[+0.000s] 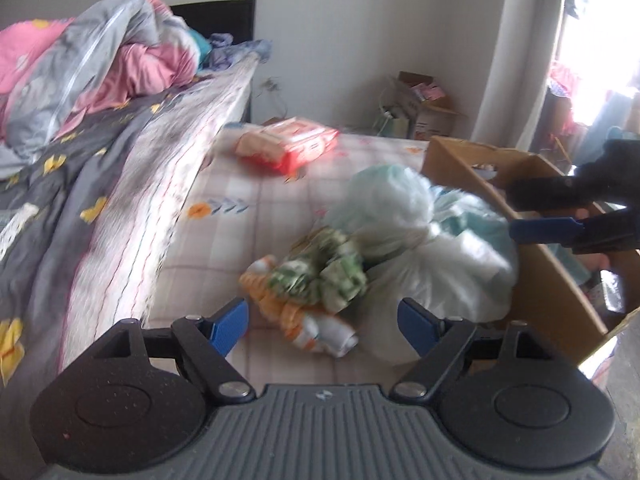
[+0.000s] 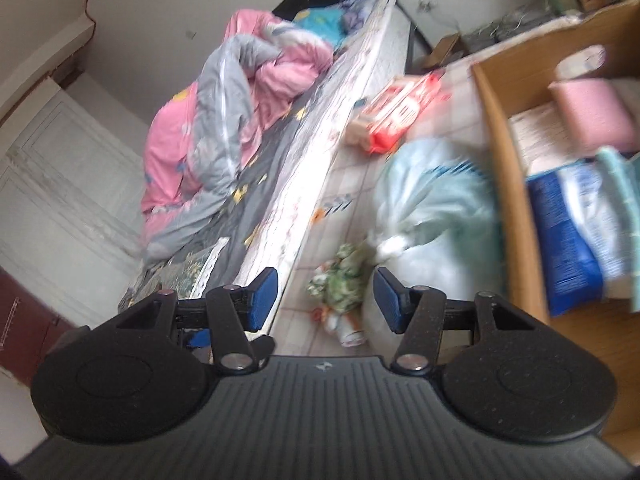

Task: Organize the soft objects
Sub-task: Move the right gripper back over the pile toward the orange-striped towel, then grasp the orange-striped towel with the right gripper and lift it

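Note:
A crumpled green and orange cloth bundle [image 1: 320,276] lies on a checked, flower-print sheet [image 1: 256,208]. Touching its right side is a pale tied plastic bag [image 1: 420,232] stuffed with soft things. My left gripper [image 1: 322,326] hovers just in front of the bundle, open, nothing between its pads. My right gripper [image 1: 520,212] reaches in from the right over the cardboard box [image 1: 460,160], beside the bag. In the right wrist view the right gripper [image 2: 326,300] is open and empty above the bundle [image 2: 340,280] and bag [image 2: 432,208]. A red pack [image 1: 288,146] lies farther back.
A bed [image 1: 120,184] with a pink and grey quilt [image 1: 100,52] rises along the left. The open box [image 2: 496,120] on the right holds a pink roll [image 2: 592,112], a blue and white pack [image 2: 572,232] and a paper roll [image 2: 580,62]. More boxes [image 1: 424,108] stand by the far wall.

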A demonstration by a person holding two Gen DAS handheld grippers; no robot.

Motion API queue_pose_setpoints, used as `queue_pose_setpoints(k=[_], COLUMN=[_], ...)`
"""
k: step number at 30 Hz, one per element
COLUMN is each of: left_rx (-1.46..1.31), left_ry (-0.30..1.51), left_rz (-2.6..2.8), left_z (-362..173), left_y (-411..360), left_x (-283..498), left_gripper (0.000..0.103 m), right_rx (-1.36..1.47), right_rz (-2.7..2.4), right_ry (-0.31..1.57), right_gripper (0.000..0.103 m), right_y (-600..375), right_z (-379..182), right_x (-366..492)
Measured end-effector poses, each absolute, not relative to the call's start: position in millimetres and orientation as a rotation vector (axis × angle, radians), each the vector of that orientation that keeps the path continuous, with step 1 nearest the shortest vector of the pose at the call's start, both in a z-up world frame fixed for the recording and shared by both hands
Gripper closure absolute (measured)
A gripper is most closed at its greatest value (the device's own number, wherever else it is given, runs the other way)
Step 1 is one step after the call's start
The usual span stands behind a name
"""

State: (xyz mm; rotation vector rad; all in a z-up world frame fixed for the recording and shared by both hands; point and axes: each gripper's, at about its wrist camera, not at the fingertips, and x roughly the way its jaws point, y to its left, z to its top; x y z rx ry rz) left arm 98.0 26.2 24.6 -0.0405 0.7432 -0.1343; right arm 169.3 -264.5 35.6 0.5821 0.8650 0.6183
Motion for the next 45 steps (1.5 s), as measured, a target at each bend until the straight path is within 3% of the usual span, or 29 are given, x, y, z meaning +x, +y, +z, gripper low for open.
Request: queue_pose_setpoints(k=[5,9,22,31,34,45], left_rx=[-0.032,-0.055,-0.203,-0.219,-0.204,-0.134], left_ry=[0.747,0.791,0.902,0.896,0.909,0.946], left_rz=[-0.141,-0.177,-0.265,-0.288,-0.281,-0.192], left_z=[-0.5,-23.8,-70.5,-54.6,-50.6,-69.4], left_y=[32.5,32.5,43.5,57.5,63.1,65.3], left_x=[102.8,118.0,168.1,142.1,127.7,138.2], left_gripper=[0.023,0.037,0.037,0.035,0.035,0.037], right_rx=[0.566,0.495,0.242,0.378,0.466,0.483], right_rz=[0.656,0.658,0.605,0.701,0.765,0.684], right_ry=[0.96,1.036,1.181,1.288,1.364,1.298], right_gripper=[0.051,0.051,0.051,0.044,0.044,0.051], right_y=[-216.0,-180.5,-100.4,-97.8,-97.6,-87.7], right_z=[5.5,-18.6,-68.0,-81.8,-90.7,-102.2], right_x=[178.2,187.0,240.7,234.9,224.7,227.5])
